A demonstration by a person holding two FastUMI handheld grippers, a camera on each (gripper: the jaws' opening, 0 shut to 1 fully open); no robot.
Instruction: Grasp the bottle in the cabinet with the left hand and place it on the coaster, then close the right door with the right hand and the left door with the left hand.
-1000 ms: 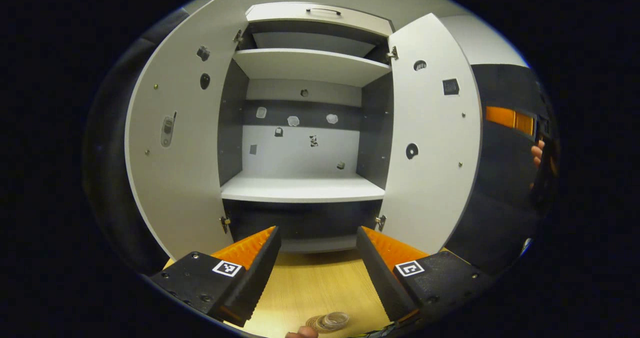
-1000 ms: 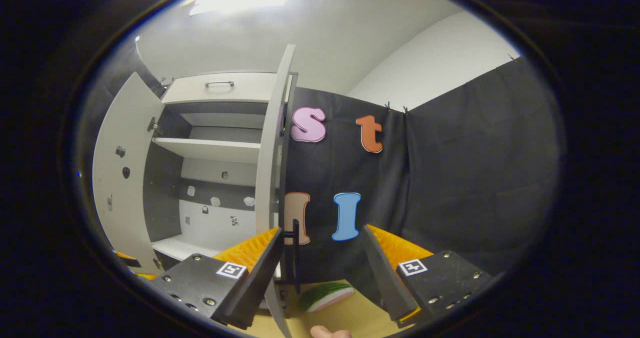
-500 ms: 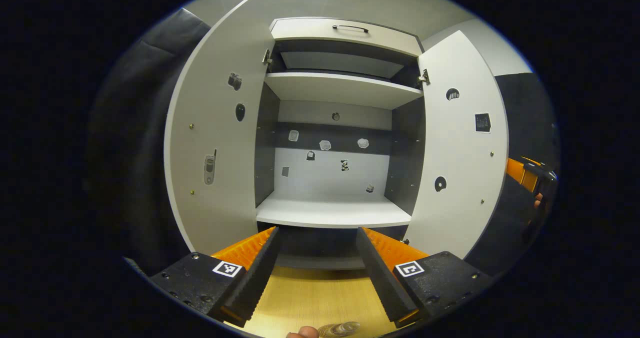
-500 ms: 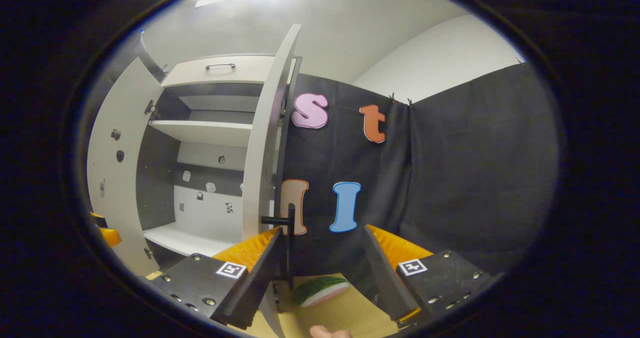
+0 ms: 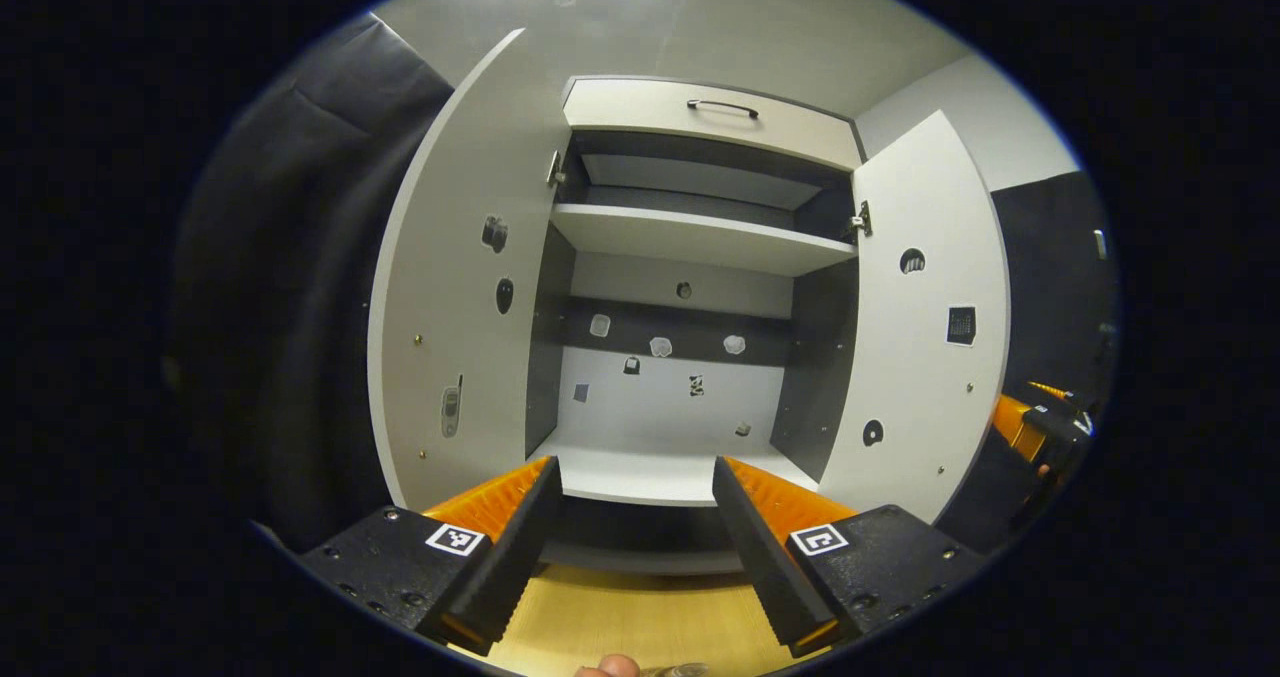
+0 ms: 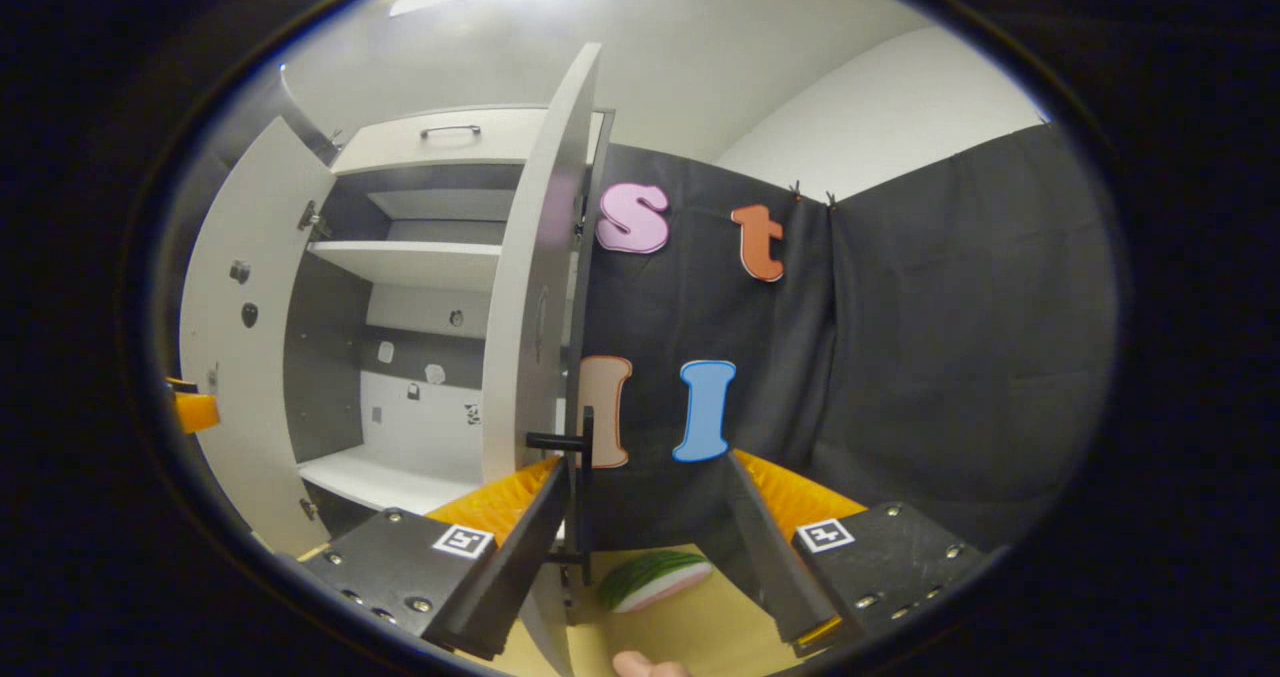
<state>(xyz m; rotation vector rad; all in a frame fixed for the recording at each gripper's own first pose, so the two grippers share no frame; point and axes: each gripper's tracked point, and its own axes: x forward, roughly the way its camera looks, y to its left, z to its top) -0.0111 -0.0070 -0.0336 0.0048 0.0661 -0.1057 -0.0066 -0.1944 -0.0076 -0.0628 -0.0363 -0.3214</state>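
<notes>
With the cabinet shelves bare and the bottle apparently already down at the table edge, both my grippers gape empty, so next my right gripper must push the right door shut by its handle.

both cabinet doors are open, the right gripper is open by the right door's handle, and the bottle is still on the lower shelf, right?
Not quite: the lower shelf is bare in the left gripper view. Both doors, the left door and right door, are open, and the right gripper is open by the handle.
</notes>
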